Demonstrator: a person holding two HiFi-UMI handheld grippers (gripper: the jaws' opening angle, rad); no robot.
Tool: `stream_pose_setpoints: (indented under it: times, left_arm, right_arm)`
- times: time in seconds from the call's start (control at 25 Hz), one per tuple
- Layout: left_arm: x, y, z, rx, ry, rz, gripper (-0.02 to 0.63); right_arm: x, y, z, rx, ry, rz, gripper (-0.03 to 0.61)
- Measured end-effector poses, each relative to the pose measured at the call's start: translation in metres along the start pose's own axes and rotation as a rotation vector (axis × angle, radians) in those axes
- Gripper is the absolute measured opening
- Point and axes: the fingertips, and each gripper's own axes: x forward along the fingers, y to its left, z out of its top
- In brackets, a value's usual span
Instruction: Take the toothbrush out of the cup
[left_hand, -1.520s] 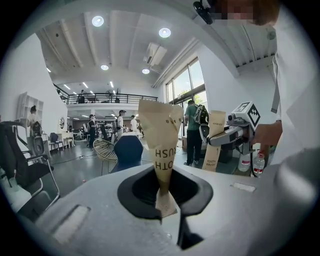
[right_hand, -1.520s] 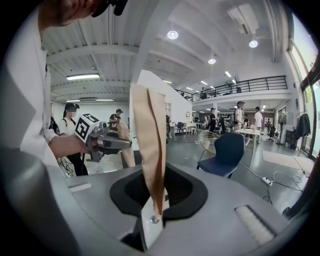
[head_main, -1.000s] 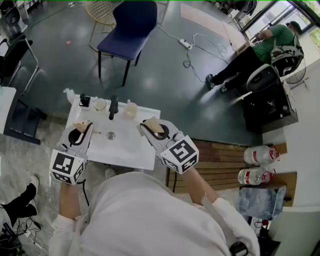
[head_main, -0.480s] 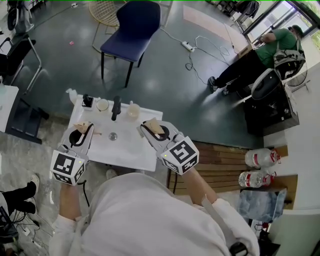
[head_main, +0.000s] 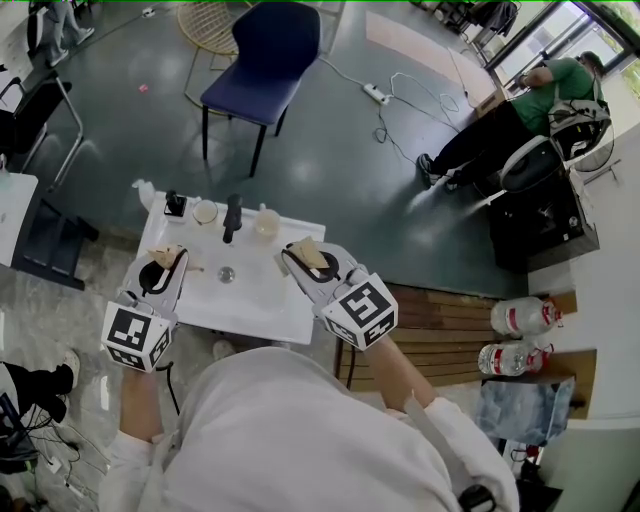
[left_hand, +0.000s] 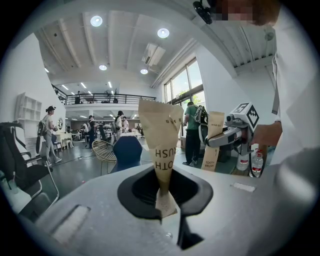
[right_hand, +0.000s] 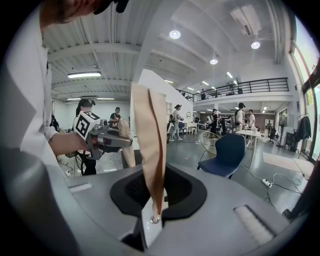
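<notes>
Toothbrush packet (left_hand: 163, 145) of brown paper, with the words TOOTH BRUSH printed on it, stands upright between the fingers of the left gripper (left_hand: 163, 202). The fingers are clamped on its lower end, and the rest of it rises above them, a little twisted at the top. The right gripper (right_hand: 151, 212) is in the same condition: its fingers are pressed together on the bottom edge of a second packet (right_hand: 150, 135), also of brown paper, which stands up from them. In the head view both grippers are over a small white table (head_main: 270, 310), well apart from each other and pointing away from the person. Beyond the fingertips, near the far edge of the table, stand a pale cup (head_main: 205, 211) and a second pale cup (head_main: 266, 222), with a dark upright thing (head_main: 232, 216) between them. I cannot tell if a toothbrush is inside either cup. A small round thing (head_main: 226, 273) lies on the table between the two pairs of fingers, nearer to the left ones. A blue chair (head_main: 268, 50) stands on the floor further beyond the fingertips.
</notes>
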Motion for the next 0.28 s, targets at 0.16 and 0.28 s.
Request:
stream_pose_setpoints:
  times: [0.16,0.28]
  left_arm:
    - [0.0017,-0.0006,0.0006,0.001,-0.001,-0.002,0.032]
    - [0.0043,-0.0007,0.0018,0.002,-0.004,-0.003,0.032]
  right_arm:
    - [-0.0002,-0.0011,-0.0002,0.000,0.000,0.001,0.037]
    - [0.0002,-0.0033,0.0000,-0.002,-0.001,0.002,0.037]
